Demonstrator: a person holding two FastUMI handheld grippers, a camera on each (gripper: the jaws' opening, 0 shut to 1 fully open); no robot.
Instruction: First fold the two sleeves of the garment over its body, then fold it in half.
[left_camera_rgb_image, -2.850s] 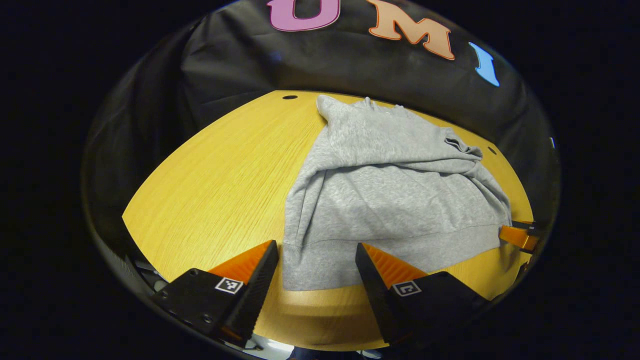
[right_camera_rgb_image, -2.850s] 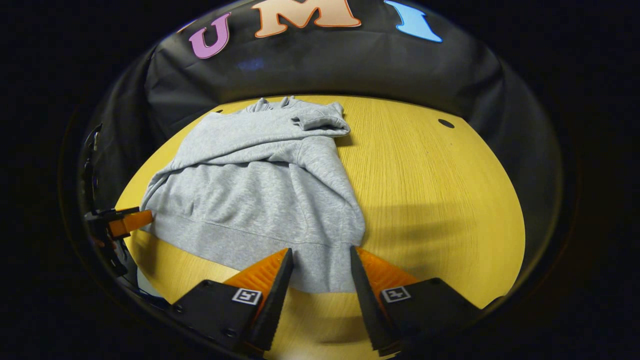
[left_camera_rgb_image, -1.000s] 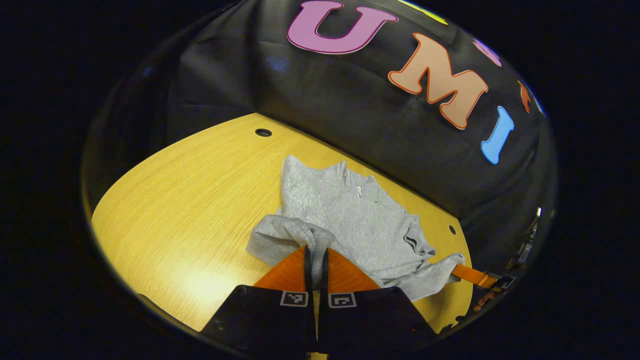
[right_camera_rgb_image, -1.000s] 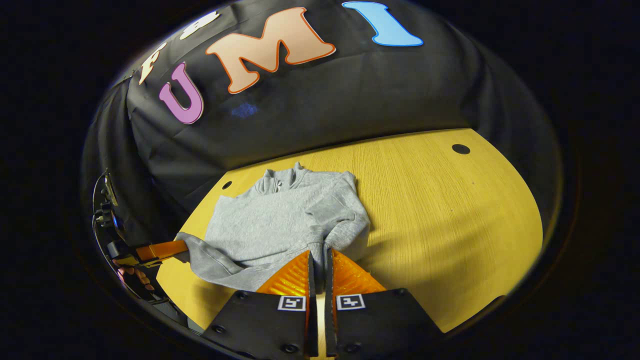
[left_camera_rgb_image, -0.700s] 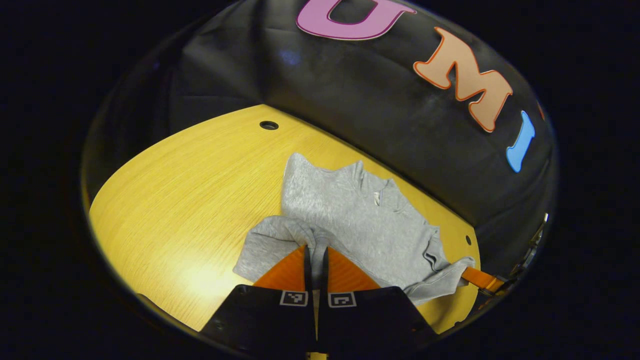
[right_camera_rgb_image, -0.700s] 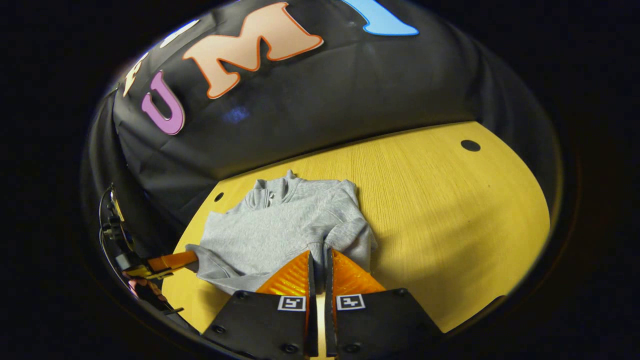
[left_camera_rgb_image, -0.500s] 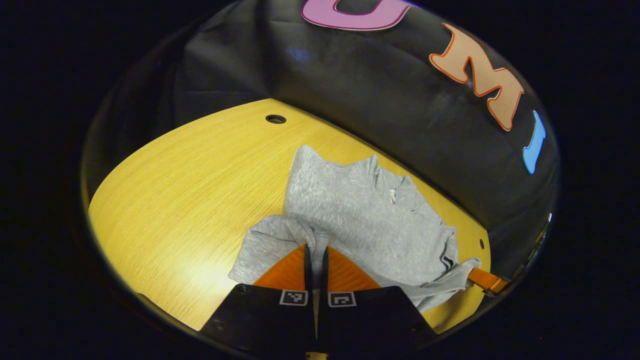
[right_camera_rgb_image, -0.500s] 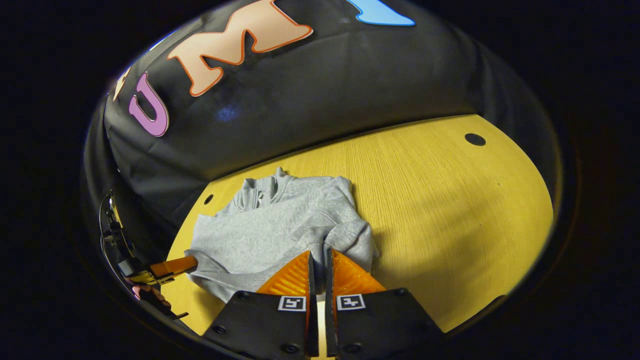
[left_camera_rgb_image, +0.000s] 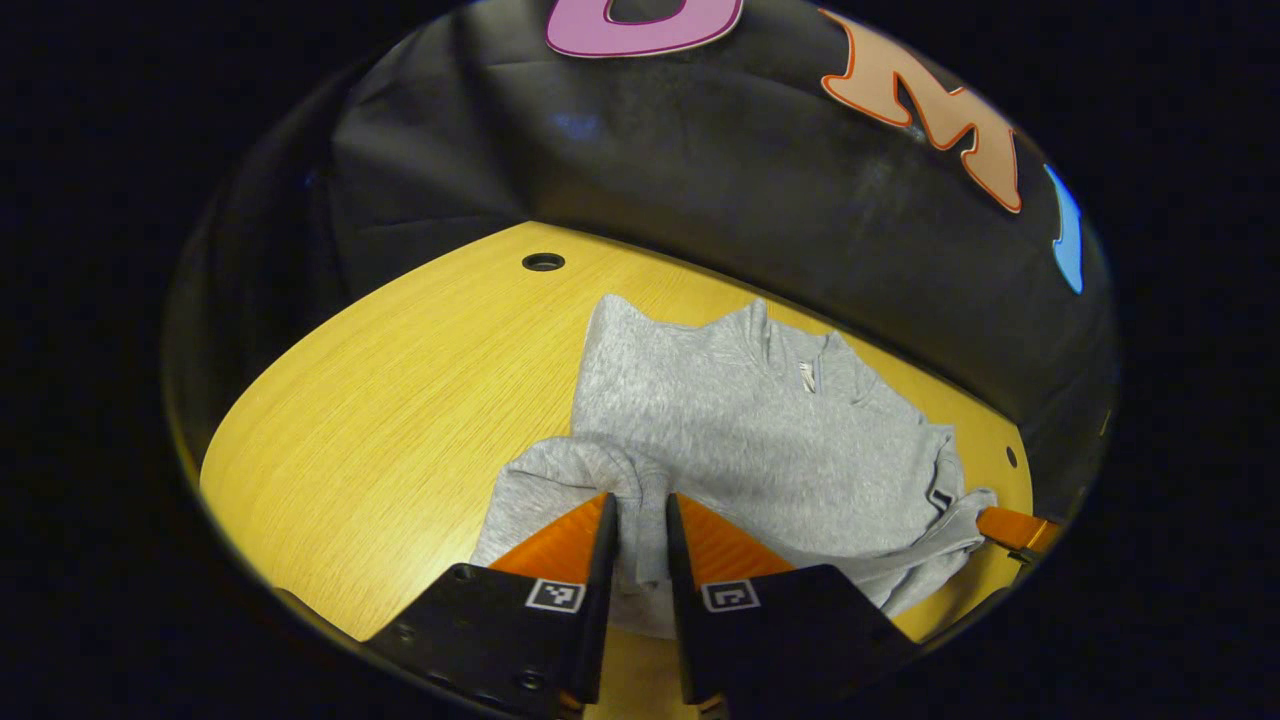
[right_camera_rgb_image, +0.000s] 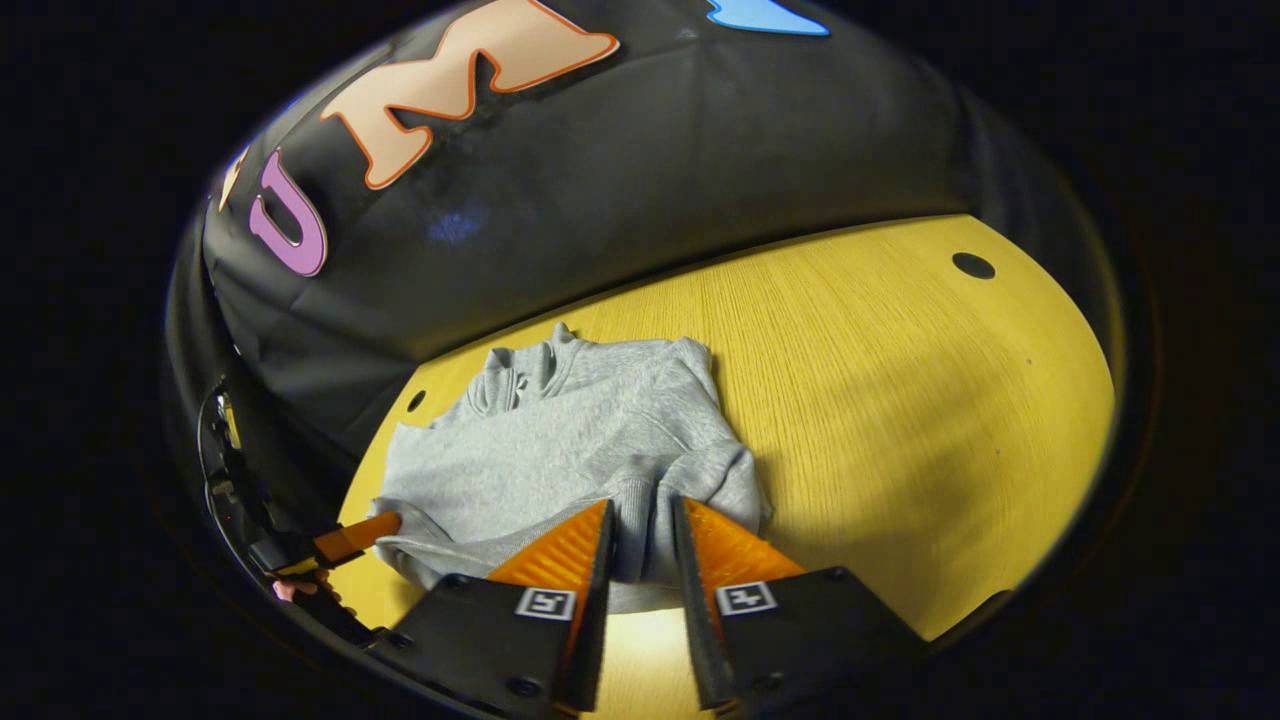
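Observation:
A grey sweatshirt (left_camera_rgb_image: 740, 420) lies on the yellow wooden table (left_camera_rgb_image: 380, 400), collar toward the booth wall, sleeves folded over the body. Its lower hem is doubled up over the body. In the left gripper view my left gripper (left_camera_rgb_image: 640, 505) holds its fingers slightly parted, with the hem's left corner loose between them. In the right gripper view my right gripper (right_camera_rgb_image: 645, 510) is likewise slightly parted around the right corner of the sweatshirt (right_camera_rgb_image: 560, 450). The right gripper (left_camera_rgb_image: 1010, 528) also shows at the far right of the left gripper view, and the left gripper (right_camera_rgb_image: 350, 538) at the lower left of the right gripper view.
Bare tabletop (right_camera_rgb_image: 900, 400) stretches to the right of the sweatshirt. Small round holes (left_camera_rgb_image: 543, 262) (right_camera_rgb_image: 973, 265) sit near the table's far edge. The black cloth wall stands close behind the collar. A hand (right_camera_rgb_image: 300, 590) holds the left gripper.
Both grippers shut on the hem's corners, lifted them and carried them toward the collar, folding the sweatshirt over. In the last half second both pairs of fingers have parted.

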